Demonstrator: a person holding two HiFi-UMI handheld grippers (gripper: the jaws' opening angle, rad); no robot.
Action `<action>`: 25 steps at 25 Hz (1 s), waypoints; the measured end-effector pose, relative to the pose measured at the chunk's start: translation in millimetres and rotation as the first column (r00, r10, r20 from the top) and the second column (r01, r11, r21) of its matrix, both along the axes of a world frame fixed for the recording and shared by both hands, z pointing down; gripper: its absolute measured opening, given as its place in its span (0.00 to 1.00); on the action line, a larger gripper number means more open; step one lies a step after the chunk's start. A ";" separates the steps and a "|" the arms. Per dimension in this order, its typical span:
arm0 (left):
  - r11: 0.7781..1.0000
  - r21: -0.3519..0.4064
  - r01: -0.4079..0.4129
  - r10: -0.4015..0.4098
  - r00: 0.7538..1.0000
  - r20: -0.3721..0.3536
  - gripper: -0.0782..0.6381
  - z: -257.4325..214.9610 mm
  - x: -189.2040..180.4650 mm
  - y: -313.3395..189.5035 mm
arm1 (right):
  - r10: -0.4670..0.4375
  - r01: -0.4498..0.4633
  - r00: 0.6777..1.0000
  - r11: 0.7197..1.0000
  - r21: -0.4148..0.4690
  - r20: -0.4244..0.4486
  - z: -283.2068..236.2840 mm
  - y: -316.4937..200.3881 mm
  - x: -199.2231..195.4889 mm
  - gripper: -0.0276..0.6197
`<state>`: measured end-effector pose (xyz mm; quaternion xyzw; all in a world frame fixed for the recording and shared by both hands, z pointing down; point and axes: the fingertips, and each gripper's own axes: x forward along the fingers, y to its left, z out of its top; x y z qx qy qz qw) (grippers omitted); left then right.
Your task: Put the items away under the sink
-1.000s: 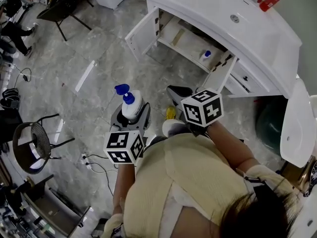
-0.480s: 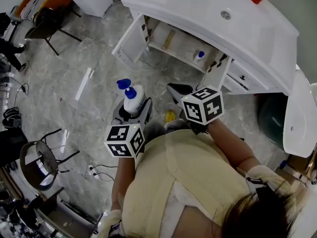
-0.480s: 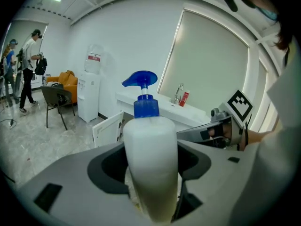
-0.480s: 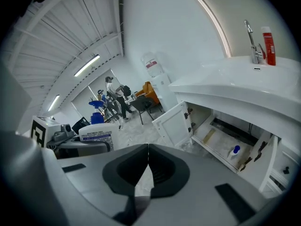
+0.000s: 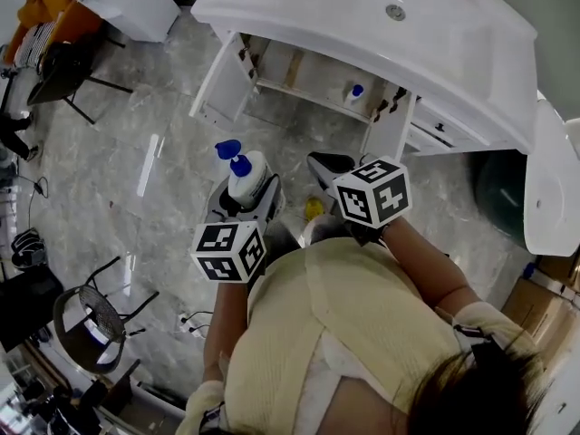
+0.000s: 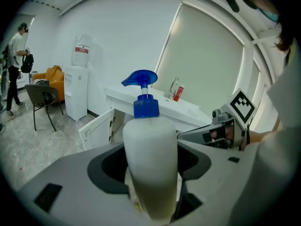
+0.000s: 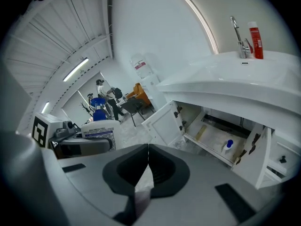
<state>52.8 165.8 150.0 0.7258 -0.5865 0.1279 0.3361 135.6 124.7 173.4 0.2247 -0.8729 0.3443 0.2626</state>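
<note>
1. Head view looks steeply down on a grey marble floor [image 5: 136,143], where we stand facing a white worktop [image 5: 471,57] with a sink [image 5: 395,12] set in it.
2. Our left tool [image 5: 243,208] has hold of a bottle [image 5: 249,178], which has a white body and a blue pump on top, the nozzle pointing to the picture's left.
3. In the left gripper view we see the jaws standing wide, one on each side of the bottle's body and pressing on it. The bottle rises upright from between them.
4. The bottle hangs in the air over the floor, well apart from the cabinet [image 5: 299,72] under the sink.
5. Our right tool [image 5: 322,164] is level with the left one, on its right, and does not touch the bottle. In the right gripper view its jaws are closed pad on pad with nothing between them.
6. Both cabinet doors are swung open, the left door [image 5: 220,84] and the right door [image 5: 391,132]. Inside, near the right door, we see a small bottle [image 5: 355,91], white with a blue cap.
7. On the worktop a red bottle [image 7: 254,39] stands just beside the tap [image 7: 241,41].
8. Farther off, the left gripper view shows a water dispenser [image 6: 77,91] by the wall, a dark chair [image 6: 42,102] near it and a person [image 6: 16,60] at the far left.
</note>
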 end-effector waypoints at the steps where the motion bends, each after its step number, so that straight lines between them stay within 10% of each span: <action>1: 1.000 -0.002 -0.014 0.014 1.000 -0.001 0.54 1.1 -1.1 -4.2 | 0.017 -0.017 1.000 1.000 -0.006 -0.004 2.4 -3.5 -0.4 0.08; 25: 0.926 -0.032 -0.376 0.369 0.920 -0.130 0.54 59.5 -90.5 -79.2 | 0.262 -0.274 0.949 0.961 -0.044 -0.177 47.9 -55.7 -92.7 0.08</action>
